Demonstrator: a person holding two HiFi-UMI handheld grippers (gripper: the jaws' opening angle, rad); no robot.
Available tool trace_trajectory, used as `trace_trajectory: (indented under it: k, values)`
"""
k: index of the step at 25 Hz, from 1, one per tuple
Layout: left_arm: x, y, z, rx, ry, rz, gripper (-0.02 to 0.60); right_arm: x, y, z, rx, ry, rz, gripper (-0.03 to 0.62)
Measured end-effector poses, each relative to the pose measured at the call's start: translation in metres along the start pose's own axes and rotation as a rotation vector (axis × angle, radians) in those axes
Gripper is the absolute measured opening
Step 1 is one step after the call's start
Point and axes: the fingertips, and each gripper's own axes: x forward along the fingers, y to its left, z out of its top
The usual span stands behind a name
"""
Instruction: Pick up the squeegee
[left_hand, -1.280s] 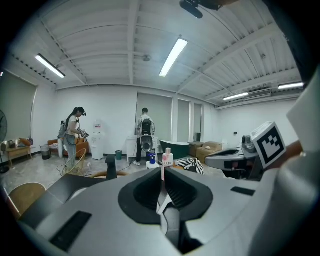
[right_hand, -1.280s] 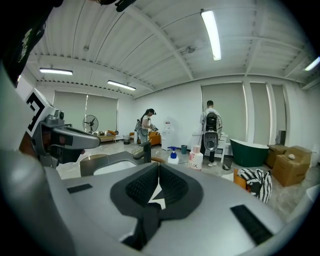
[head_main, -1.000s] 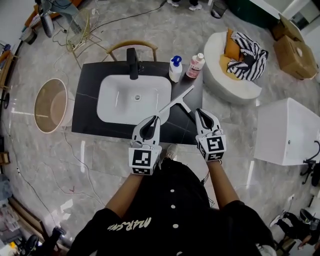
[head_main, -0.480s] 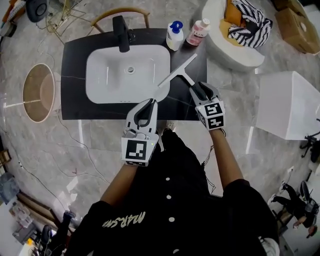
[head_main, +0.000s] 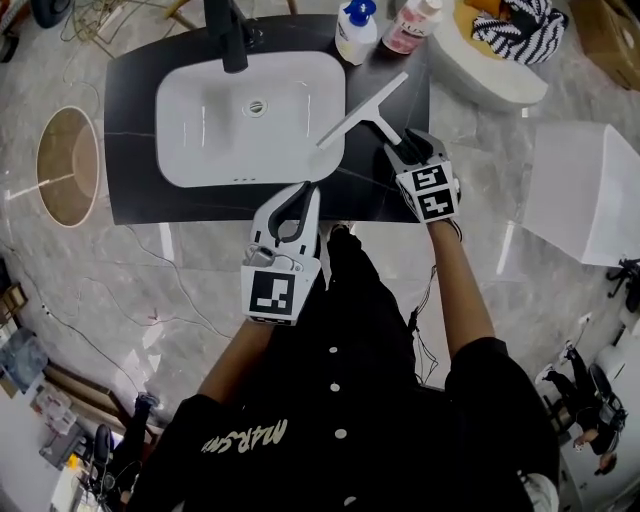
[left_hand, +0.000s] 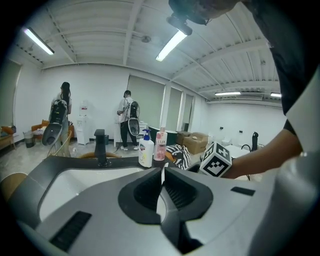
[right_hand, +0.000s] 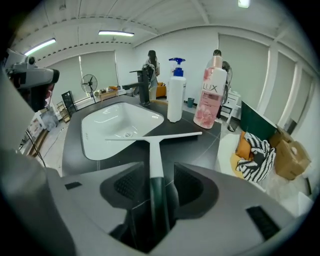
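The squeegee (head_main: 365, 108) lies on the black countertop (head_main: 135, 190) right of the white sink (head_main: 200, 150), its white blade toward the bottles and its dark handle toward me. My right gripper (head_main: 408, 148) is down at the handle's end. In the right gripper view its jaws are opening, and the handle (right_hand: 156, 192) runs between the pads (right_hand: 192, 185) with a gap on both sides. My left gripper (head_main: 305, 188) hovers at the counter's front edge, shut on nothing; in the left gripper view (left_hand: 163, 170) its pads meet.
A black faucet (head_main: 222, 35) stands behind the sink. A white pump bottle (head_main: 354, 30) and a pink bottle (head_main: 408, 28) stand at the counter's back right. A round basket (head_main: 65, 165) sits on the floor at left, a white box (head_main: 585, 190) at right.
Both grippers have dropped toward the counter. The right one came down over the squeegee's handle end, and the left one moved only a little.
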Motion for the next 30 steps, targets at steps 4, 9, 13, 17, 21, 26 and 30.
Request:
trace_trajectory:
  k: [4, 9, 13, 17, 21, 26, 30]
  values:
    - [0.006, -0.004, -0.009, -0.003, 0.024, -0.008, 0.025, 0.008, -0.005, -0.003, -0.01, 0.009, 0.016, 0.151]
    - [0.009, -0.002, -0.019, -0.02, 0.036, 0.005, 0.025, 0.018, 0.0, -0.008, -0.031, 0.023, 0.043, 0.12]
    - [0.01, 0.001, -0.018, -0.021, 0.037, 0.015, 0.025, 0.022, 0.002, -0.011, -0.049, 0.037, 0.052, 0.087]
    - [0.009, 0.002, -0.016, -0.018, 0.032, 0.029, 0.025, 0.02, 0.003, -0.011, -0.075, 0.053, 0.056, 0.084]
    - [0.008, 0.004, -0.009, -0.005, 0.025, 0.038, 0.025, 0.013, 0.0, -0.003, -0.05, 0.011, 0.047, 0.084]
    - [0.007, 0.01, 0.006, 0.006, -0.008, 0.064, 0.025, -0.006, 0.004, 0.01, -0.049, -0.014, 0.038, 0.084]
    - [0.002, 0.015, 0.026, 0.027, -0.037, 0.086, 0.023, -0.033, 0.005, 0.035, -0.037, -0.099, 0.014, 0.084]
